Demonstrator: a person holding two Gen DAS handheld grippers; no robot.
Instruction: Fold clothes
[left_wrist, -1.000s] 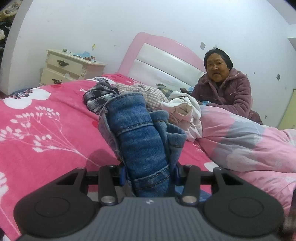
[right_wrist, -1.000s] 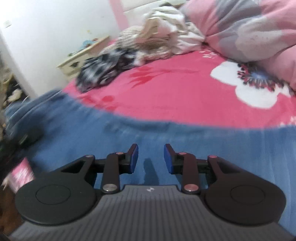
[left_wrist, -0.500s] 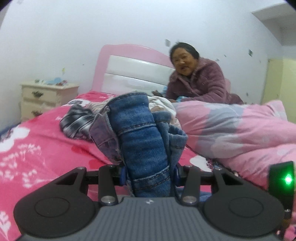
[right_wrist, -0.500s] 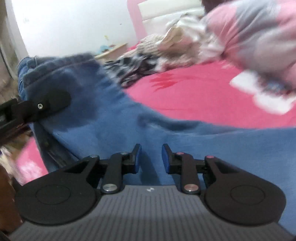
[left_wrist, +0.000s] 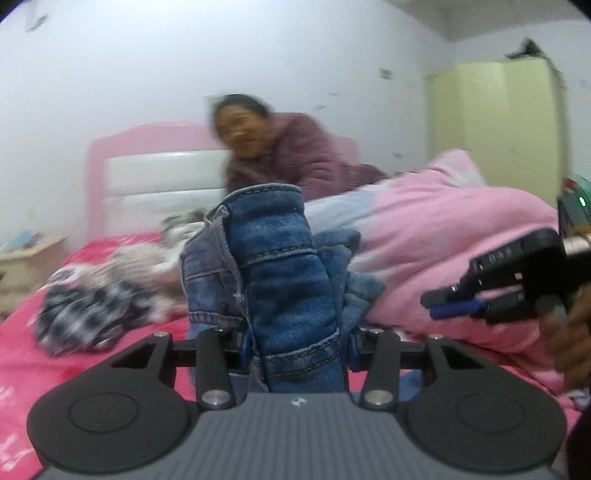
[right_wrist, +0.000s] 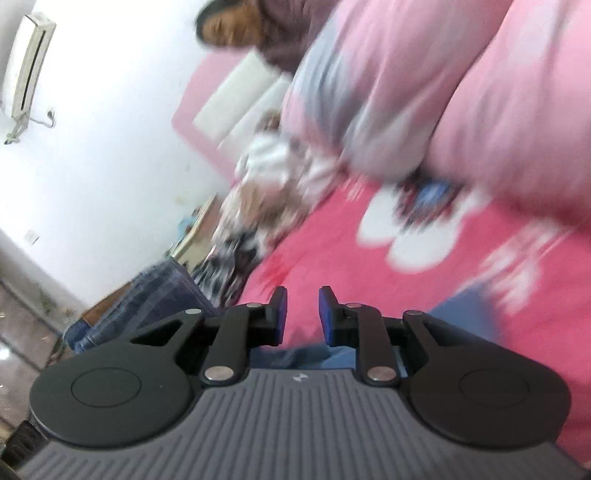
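The left gripper (left_wrist: 295, 345) clamps a thick bunch of blue jeans (left_wrist: 284, 280), which stands upright above the pink bed (left_wrist: 92, 332). The right gripper (right_wrist: 302, 314) is narrowly open with nothing visibly pinched. Denim looks heavy, limp, unslippery; waistband or hem seams suit gripping.

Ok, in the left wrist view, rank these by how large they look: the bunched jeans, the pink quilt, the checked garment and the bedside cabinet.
1. Pink quilt, the largest.
2. Bunched jeans, though nearness to the camera inflates them, held in the left claw.
3. Checked garment.
4. Bedside cabinet, cut by the edge and far off, so unsure.
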